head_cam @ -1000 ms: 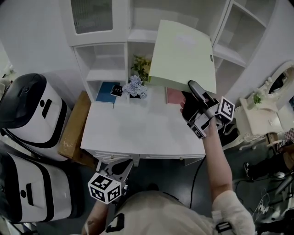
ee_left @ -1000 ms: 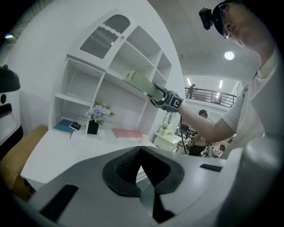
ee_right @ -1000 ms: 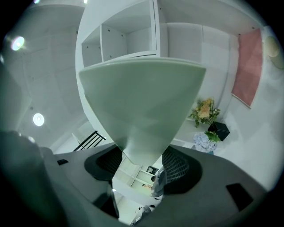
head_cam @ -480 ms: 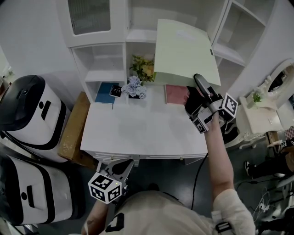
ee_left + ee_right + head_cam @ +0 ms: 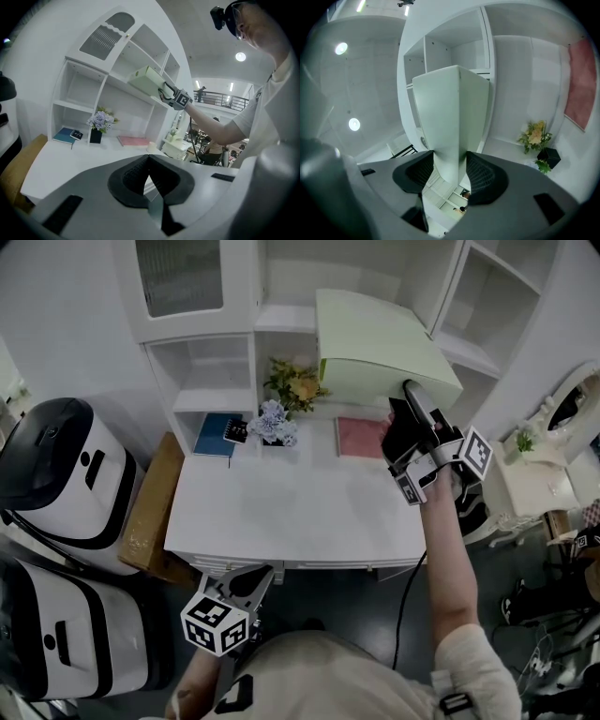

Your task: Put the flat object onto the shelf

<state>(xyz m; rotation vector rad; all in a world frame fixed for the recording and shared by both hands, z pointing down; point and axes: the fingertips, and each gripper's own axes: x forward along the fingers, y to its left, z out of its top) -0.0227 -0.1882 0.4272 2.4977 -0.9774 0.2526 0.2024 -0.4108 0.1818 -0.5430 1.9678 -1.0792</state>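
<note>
Shelf niche (image 5: 202, 401), blue book (image 5: 216, 432) perhaps

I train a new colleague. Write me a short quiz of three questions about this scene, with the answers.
1. True or false: the left gripper holds the pale green flat object.
2. The book on the desk, right of the flower vase, is: A pink, B yellow, C black.
3. Which gripper grips the pale green flat object?
Key: 1 false, its jaws are shut and empty. 2 A. 3 the right gripper; its jaws have just been closing on the object's edge.
</note>
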